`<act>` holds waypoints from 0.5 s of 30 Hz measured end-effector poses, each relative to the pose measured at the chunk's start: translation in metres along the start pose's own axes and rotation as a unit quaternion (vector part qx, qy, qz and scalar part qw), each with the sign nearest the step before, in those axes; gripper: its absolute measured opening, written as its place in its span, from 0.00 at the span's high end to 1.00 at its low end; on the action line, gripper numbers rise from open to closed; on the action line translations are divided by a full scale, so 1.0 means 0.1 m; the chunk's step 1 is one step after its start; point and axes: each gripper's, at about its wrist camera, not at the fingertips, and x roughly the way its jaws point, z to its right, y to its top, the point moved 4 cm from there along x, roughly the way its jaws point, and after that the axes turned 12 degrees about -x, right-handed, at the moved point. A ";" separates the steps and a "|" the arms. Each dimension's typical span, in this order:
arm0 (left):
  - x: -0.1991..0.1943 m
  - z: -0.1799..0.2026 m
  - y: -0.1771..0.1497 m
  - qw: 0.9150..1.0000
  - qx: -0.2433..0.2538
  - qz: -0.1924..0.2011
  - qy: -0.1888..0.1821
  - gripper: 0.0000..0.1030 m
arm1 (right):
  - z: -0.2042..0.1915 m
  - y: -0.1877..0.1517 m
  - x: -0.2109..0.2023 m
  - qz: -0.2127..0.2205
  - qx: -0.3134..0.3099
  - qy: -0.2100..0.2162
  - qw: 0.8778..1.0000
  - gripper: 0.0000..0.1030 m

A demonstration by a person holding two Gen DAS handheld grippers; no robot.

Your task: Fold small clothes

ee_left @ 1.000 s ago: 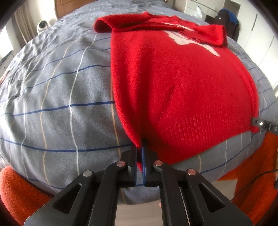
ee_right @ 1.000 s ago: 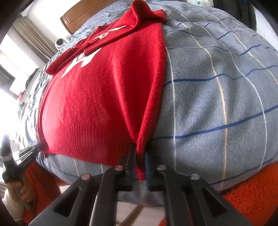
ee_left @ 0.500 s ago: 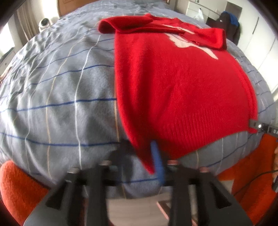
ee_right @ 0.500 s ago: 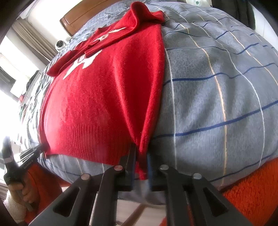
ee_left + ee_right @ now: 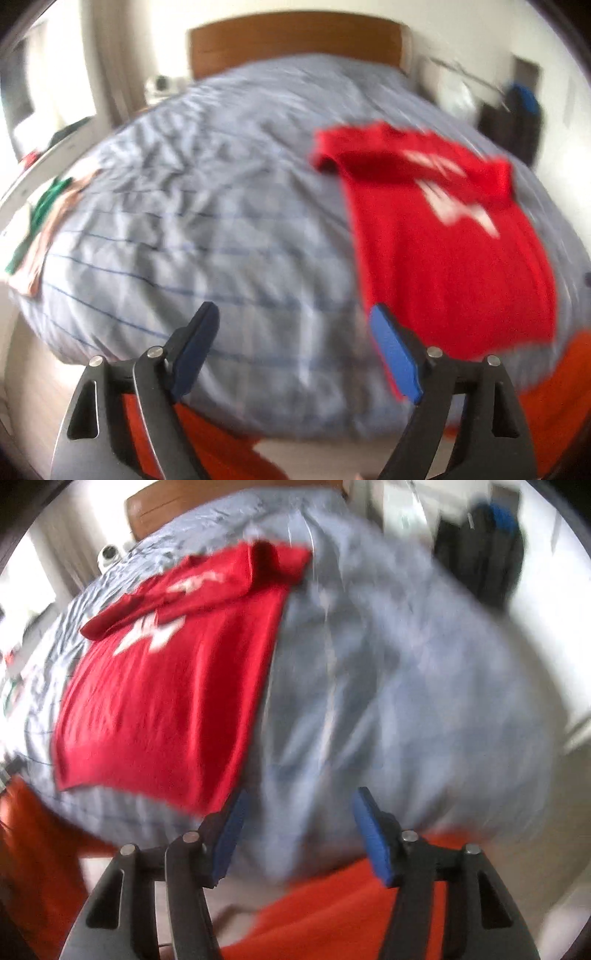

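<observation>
Red sweater flat on grey striped duvet, left gripper and right gripper released, headboard behind

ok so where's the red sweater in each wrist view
Left wrist: red sweater lies right of centre on the bed, beyond the right fingertip.
Right wrist: red sweater lies left of centre, beyond the left fingertip.
Shared landmark: wooden headboard at the top.
</observation>
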 end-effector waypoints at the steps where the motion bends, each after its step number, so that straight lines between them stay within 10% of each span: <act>1: 0.04 -0.08 0.03 1.000 -0.013 0.009 0.007 0.17 | 0.02 0.20 -0.09 0.024 -0.021 -0.014 0.999 0.42; 6: 0.38 -0.41 -0.13 0.996 -0.044 -0.002 0.078 0.17 | -0.31 1.05 -0.10 0.120 -0.133 -0.002 0.984 0.35; 15: 0.49 -0.47 -0.15 0.995 -0.048 -0.012 0.092 0.17 | -1.37 1.82 1.27 0.101 -0.242 0.078 0.962 0.37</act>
